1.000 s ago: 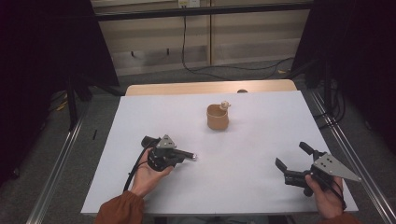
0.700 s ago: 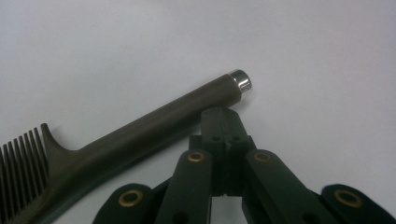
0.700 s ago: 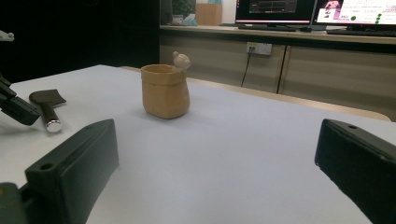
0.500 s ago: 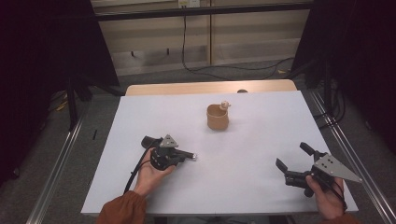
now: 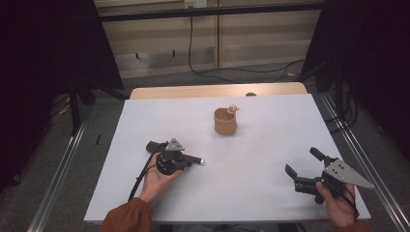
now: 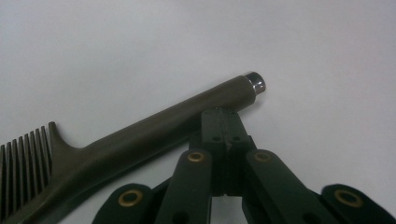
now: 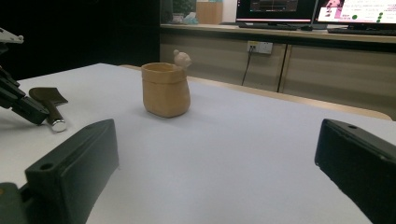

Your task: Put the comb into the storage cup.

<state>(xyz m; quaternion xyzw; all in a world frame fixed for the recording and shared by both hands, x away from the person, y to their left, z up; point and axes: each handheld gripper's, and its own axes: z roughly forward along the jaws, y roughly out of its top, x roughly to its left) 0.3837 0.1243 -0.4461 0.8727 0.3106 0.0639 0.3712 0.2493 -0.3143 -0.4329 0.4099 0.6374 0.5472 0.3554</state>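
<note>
A: Start at the left of the high view. The left gripper (image 5: 186, 159) sits low on the white table (image 5: 270, 140), left of centre, its claw clenched on the dark comb (image 6: 140, 130).

B: Where on the comb does it bite?

A: In the left gripper view the jaws are pressed together against the handle, close to the metal-capped end at upper right of that frame. The teeth run off the lower left edge. So the grip sits far out toward the tip, and most of the comb hangs to one side.

B: I'd guess it will want to swing when lifted, then.

A: Likely. I'd raise it slowly and keep the wrist level, so the toothed end does not droop or twist out of the pads.

B: And where should it go?

A: My guess is the tan cup (image 5: 225, 121), above centre in the high view, well apart from both grippers. A small knob-like figure sits on its rim, so I'd come in on the other side of the opening.

B: The right side?

A: The right gripper (image 5: 302, 175) rests at lower right, jaws spread wide with nothing between them. It could steady the cup, which looks soft and light.
</note>
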